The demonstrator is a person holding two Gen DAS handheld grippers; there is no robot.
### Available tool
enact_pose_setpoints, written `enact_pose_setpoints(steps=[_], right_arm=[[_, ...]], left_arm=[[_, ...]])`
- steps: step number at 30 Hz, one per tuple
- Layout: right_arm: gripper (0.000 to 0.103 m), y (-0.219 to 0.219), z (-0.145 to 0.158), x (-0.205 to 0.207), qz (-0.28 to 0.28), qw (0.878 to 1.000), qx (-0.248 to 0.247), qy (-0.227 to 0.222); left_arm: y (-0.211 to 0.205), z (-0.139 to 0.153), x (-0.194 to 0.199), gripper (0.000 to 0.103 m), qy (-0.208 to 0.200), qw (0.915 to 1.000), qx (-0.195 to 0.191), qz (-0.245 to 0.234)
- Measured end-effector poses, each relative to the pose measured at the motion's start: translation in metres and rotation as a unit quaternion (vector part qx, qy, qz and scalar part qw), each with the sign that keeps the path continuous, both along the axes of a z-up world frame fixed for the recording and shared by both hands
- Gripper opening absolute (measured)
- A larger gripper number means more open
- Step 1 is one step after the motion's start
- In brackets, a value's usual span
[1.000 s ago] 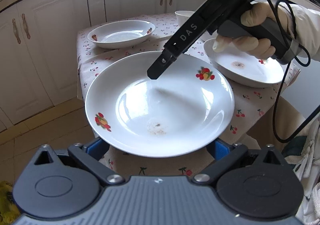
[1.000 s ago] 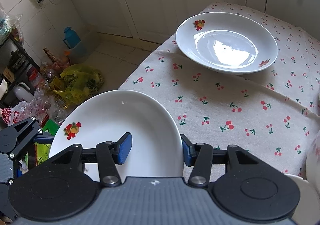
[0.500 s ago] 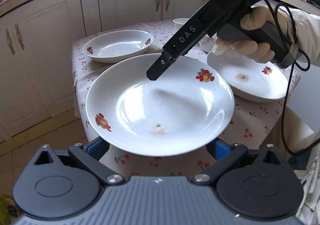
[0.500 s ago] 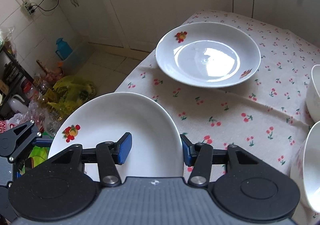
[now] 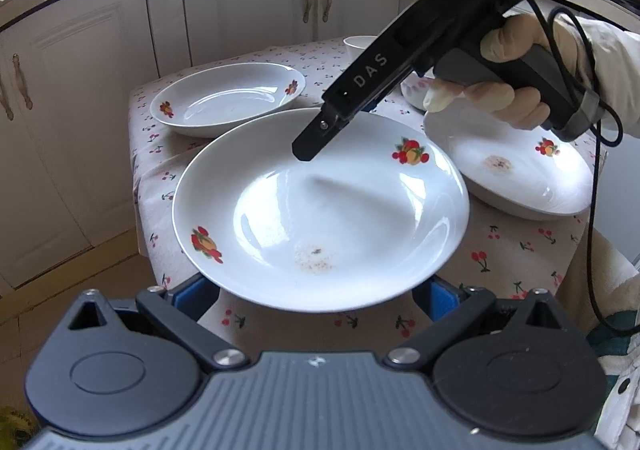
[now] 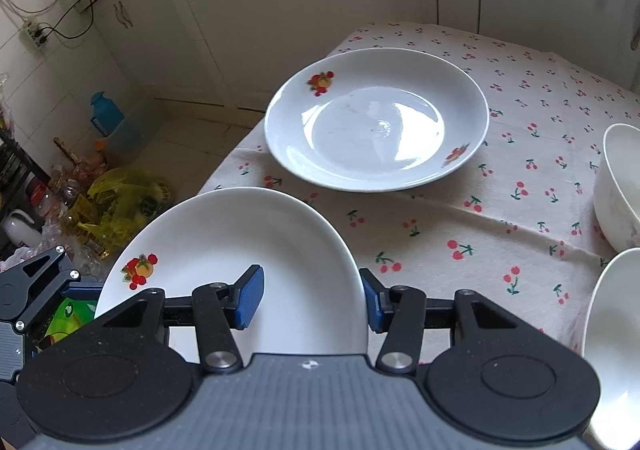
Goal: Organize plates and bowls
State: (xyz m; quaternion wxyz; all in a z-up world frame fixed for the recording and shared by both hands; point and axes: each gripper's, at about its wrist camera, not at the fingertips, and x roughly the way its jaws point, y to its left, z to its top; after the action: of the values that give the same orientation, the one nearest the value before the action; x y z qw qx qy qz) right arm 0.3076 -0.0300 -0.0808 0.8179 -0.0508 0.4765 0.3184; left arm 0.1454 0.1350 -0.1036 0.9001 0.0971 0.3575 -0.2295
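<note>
plate (image 5: 320,210) held in the air, its rim clamped by the right gripper (image 6: 312,300), left gripper (image 5: 316,290) grip unclear, may slip, tilt, strike the far plate (image 6: 376,118).

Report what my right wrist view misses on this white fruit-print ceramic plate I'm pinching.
Observer: The held white fruit-print ceramic plate has brownish specks near its middle, on the side away from your camera.
Operator: Describe the white dish cut off at my lower right edge.
Observer: It is a second white fruit-print plate with a brownish stain at its centre, resting on the cherry-print tablecloth.
</note>
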Motion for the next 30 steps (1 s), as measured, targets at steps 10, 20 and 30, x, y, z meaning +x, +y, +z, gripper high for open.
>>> enact_pose_setpoints(steps=[10, 20, 30], right_arm=[[0.056, -0.004, -0.004, 0.006, -0.014, 1.0, -0.007, -0.002], [0.059, -0.003, -0.006, 0.007, -0.013, 1.0, -0.014, -0.009], [0.088, -0.002, 0.007, -0.007, -0.001, 0.999, -0.006, -0.037]], left_arm=[[-0.003, -0.002, 0.006, 0.101, -0.003, 1.0, 0.002, -0.006], [-0.006, -0.002, 0.005, 0.101, -0.006, 0.9999, 0.011, -0.006], [-0.004, 0.004, -0.005, 0.101, -0.012, 0.9998, 0.013, 0.013]])
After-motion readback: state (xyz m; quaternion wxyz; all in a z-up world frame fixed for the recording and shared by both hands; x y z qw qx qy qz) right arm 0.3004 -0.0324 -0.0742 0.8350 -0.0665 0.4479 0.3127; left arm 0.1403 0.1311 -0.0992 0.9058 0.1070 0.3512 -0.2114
